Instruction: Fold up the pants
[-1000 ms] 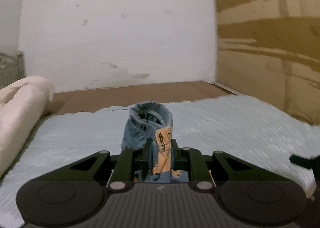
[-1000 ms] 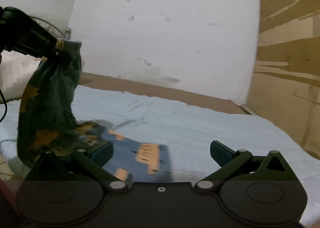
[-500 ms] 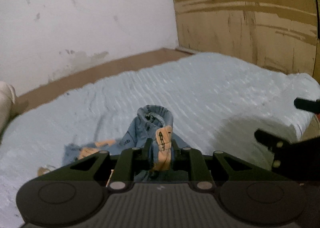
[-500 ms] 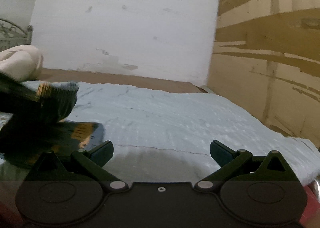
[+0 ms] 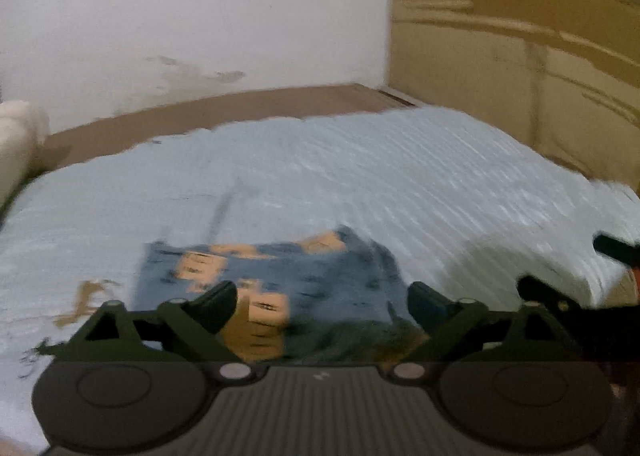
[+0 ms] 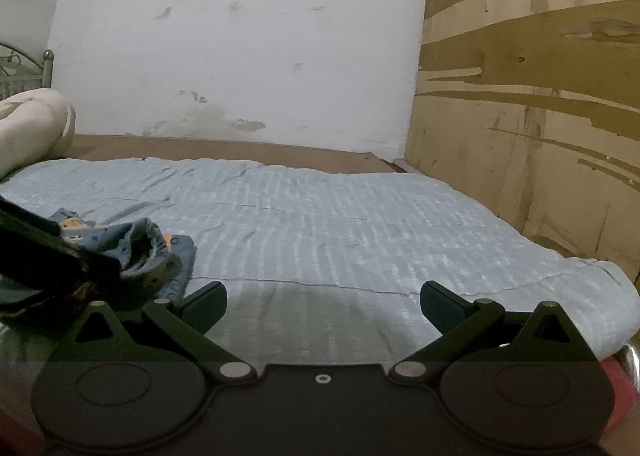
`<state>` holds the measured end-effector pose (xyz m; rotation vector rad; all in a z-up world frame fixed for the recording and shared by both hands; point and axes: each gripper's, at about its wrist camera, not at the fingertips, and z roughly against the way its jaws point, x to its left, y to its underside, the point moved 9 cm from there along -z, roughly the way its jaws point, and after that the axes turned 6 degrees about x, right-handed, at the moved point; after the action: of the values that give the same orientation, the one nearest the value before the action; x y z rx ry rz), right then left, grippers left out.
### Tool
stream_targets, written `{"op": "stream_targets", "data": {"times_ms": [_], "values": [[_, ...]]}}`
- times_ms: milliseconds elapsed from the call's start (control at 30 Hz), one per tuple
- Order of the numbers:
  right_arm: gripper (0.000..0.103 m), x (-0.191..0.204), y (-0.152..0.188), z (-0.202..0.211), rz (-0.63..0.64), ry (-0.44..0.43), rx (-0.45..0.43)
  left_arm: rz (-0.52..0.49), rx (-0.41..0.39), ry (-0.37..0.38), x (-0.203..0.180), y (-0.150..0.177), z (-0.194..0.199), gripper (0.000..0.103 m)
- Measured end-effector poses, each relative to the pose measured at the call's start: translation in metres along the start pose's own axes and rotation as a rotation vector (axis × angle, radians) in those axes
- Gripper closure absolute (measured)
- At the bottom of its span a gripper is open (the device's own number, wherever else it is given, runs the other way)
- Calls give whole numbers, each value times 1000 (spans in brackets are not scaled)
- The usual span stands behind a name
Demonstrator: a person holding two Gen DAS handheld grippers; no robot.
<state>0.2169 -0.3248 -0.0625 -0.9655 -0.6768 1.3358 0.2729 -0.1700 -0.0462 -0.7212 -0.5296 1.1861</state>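
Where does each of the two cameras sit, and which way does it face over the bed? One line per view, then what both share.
Left wrist: on the left gripper, looking forward and down at the blue pants on the bedsheet; its jaws are opening, cloth between them; right gripper at the edge.
Right wrist: on the right gripper, open over bare sheet, facing the white wall.
Shared: pants, sheet, wall, wooden panel, cream pillow.

One pair of pants point(image 5: 304, 272), blue with orange patches; two grippers: left gripper point(image 5: 320, 308), right gripper point(image 6: 322, 304); one bed, one pale blue cover point(image 6: 340, 216); one cream pillow point(image 6: 28, 124); one metal bedpost point(image 6: 47, 68); one plywood panel point(image 6: 528, 96)
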Motion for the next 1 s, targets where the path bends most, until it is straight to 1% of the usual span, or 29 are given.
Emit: {"op": "stream_targets", "data": {"times_ms": [33,167,200,300,400,467,533,633,700,767,867,1000], "values": [[1,3,-1,0,-2,-10,-1,24,-9,-11,9,-2,6,1],[1,20,-6,0,-17,-69,-1,118,-29,-29,45,-6,29,1],[1,25,-8,-1,-24,-88,-2,143,-29,-53,57,-5,34,1],[1,42,-16,-2,-40,-170,-3,203,-5,-140,90,-1,44,1],[1,60,-22,-9,-68,-259,33,258,14,-213,123,9,49,1],[1,72,-23,-15,-80,-294,60,284,43,-245,139,19,45,1],[1,86,-25,-23,-84,-313,90,305,75,-256,149,30,36,1],[1,103,-28,-40,-55,-275,159,330,117,-253,157,46,22,1],[1,114,-25,-51,-39,-231,221,336,140,-241,154,53,14,1],[1,122,-20,-57,-21,-218,278,330,163,-235,151,61,7,1],[1,121,-6,-56,49,-172,335,309,180,-228,145,71,3,1],[1,106,12,-41,36,-175,362,296,183,-197,142,77,6,1]]}}
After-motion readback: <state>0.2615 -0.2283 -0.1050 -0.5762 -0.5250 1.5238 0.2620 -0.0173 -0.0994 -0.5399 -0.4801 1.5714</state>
